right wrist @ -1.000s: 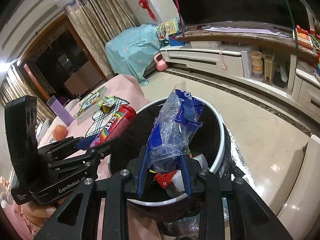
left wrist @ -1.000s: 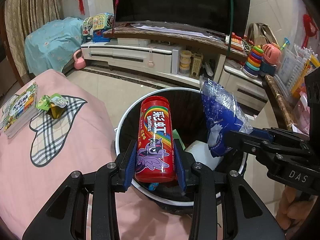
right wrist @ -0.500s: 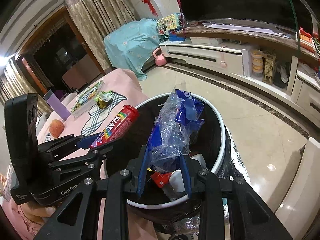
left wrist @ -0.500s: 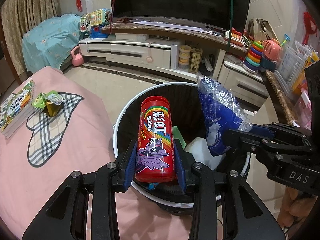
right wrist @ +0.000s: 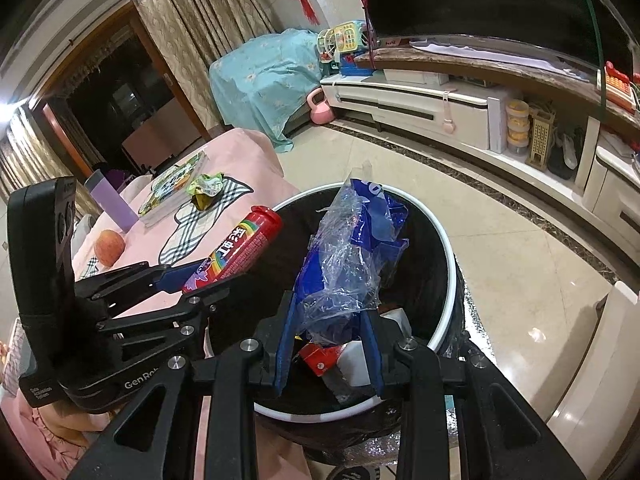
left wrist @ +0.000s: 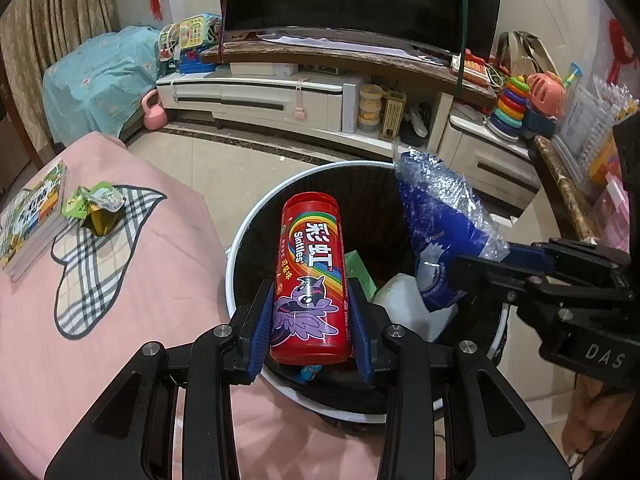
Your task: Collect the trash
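Observation:
My left gripper [left wrist: 312, 320] is shut on a red Skittles tube [left wrist: 312, 276] and holds it over the open mouth of the white-rimmed black trash bin [left wrist: 256, 220]. My right gripper [right wrist: 330, 320] is shut on a crumpled blue and clear plastic wrapper [right wrist: 348, 256] above the same bin [right wrist: 450, 272]. The tube also shows in the right wrist view [right wrist: 236, 252], the wrapper in the left wrist view [left wrist: 436, 232]. White and red trash lies in the bin. A crumpled green and gold wrapper [left wrist: 98, 208] lies on the pink tablecloth.
The pink-covered table [left wrist: 120, 320] touches the bin's left side. Books [left wrist: 32, 216], a purple cup [right wrist: 110, 200] and an apple [right wrist: 110, 252] sit on it. A TV cabinet [left wrist: 280, 96] with toys runs along the back. Tiled floor [right wrist: 520, 248] lies to the right.
Both grippers have moved slightly forward over the bin, each still holding its item. The bin rim sits a little lower and nearer in both views.

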A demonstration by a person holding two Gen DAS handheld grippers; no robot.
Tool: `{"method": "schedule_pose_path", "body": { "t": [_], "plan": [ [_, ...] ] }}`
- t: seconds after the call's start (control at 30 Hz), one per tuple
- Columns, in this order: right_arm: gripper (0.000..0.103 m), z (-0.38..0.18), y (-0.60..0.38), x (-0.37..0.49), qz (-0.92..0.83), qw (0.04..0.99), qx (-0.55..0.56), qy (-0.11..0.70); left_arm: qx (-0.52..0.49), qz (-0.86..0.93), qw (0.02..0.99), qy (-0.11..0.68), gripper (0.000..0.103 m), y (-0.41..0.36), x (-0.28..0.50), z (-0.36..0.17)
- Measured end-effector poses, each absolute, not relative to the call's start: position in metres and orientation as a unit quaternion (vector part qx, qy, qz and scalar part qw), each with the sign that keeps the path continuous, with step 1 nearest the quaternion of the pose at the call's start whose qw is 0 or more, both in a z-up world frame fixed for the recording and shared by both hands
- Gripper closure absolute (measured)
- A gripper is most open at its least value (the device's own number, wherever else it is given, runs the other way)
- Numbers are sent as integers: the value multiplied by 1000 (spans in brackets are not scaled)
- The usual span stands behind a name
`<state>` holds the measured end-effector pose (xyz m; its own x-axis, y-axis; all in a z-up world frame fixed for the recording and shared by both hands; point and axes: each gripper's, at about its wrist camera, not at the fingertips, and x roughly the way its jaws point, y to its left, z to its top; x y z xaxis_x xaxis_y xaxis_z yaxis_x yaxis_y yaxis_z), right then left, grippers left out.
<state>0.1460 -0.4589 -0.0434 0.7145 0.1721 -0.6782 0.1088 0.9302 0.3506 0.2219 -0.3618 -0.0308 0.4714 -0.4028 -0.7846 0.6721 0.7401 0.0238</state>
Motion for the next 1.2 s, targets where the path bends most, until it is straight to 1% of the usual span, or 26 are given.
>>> {"method": "schedule_pose_path", "body": {
  "t": [0.27,0.33,0.37,0.43,0.47,0.5,0.67,0.77,0.9,1.03,1.1,1.13,1.2],
  "plan": [
    [69,-44,-464,145,15,906,189,378,166,-319,838,409,69,-363,225,-31],
    [67,-44,-465,145,15,905,190,380,166,-321,836,413,69,-363,226,-31],
    [66,-45,-464,145,14,905,190,380,168,-321,835,413,67,-363,226,-31],
    [59,-45,-466,144,14,904,196,380,172,-321,837,408,57,-362,224,-29],
    [55,-45,-466,144,14,904,199,379,173,-319,840,403,49,-362,222,-28],
    [53,-44,-467,143,14,904,203,377,173,-318,842,400,46,-361,221,-26],
    [50,-39,-470,135,13,906,216,364,176,-310,847,393,46,-356,218,-23],
    [50,-35,-469,131,14,907,221,358,171,-306,850,394,43,-348,217,-21],
    [41,-30,-464,125,17,909,224,350,162,-299,856,390,39,-337,212,-18],
    [39,-27,-457,114,22,910,235,340,145,-295,862,387,36,-320,205,-14],
    [32,-26,-453,108,21,912,238,333,129,-292,865,387,29,-308,201,-13],
    [30,-25,-450,104,21,913,243,328,119,-292,866,388,29,-301,197,-12],
    [20,-24,-447,97,24,913,252,320,105,-295,867,387,29,-289,190,-12]
  ]
}}
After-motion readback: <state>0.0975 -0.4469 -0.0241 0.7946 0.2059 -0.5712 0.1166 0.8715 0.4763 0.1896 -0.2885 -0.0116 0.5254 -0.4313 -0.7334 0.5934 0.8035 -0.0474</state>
